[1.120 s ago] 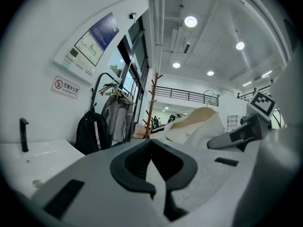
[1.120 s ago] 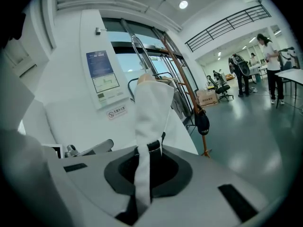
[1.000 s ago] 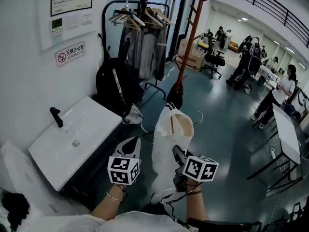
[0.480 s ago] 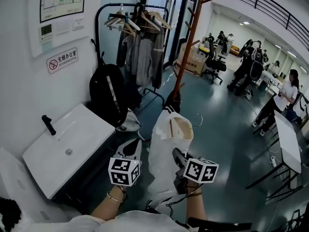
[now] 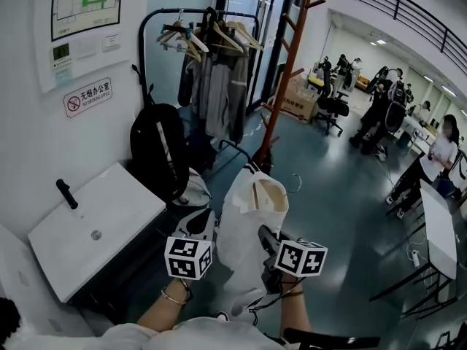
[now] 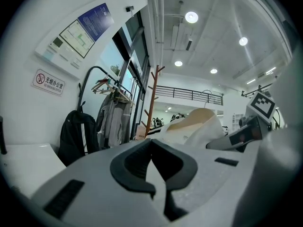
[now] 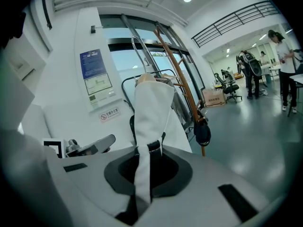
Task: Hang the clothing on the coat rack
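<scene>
A white garment [image 5: 246,221] hangs on a wooden hanger [image 5: 268,190] with a metal hook, held up in front of me. My right gripper [image 5: 263,233] is shut on a strip of its white cloth [image 7: 150,112], which runs down between the pads. My left gripper [image 5: 201,217] sits close by the garment's left side; its tips [image 6: 151,143] meet and I see nothing between them. The tall brown wooden coat rack [image 5: 286,71] stands ahead, beyond the garment, and also shows in both gripper views [image 6: 151,98] [image 7: 177,72].
A black clothes rail [image 5: 208,28] with hangers and grey garments stands left of the coat rack, with a black backpack [image 5: 157,152] beside it. A white sink [image 5: 87,228] is at the left. A dark cap [image 7: 202,134] hangs low on the rack. People and office chairs [image 5: 379,100] are far right.
Both grippers and the garment have moved forward toward the coat rack and clothes rail, which now look nearer. The sink has slid toward the lower left. Both grips look the same.
</scene>
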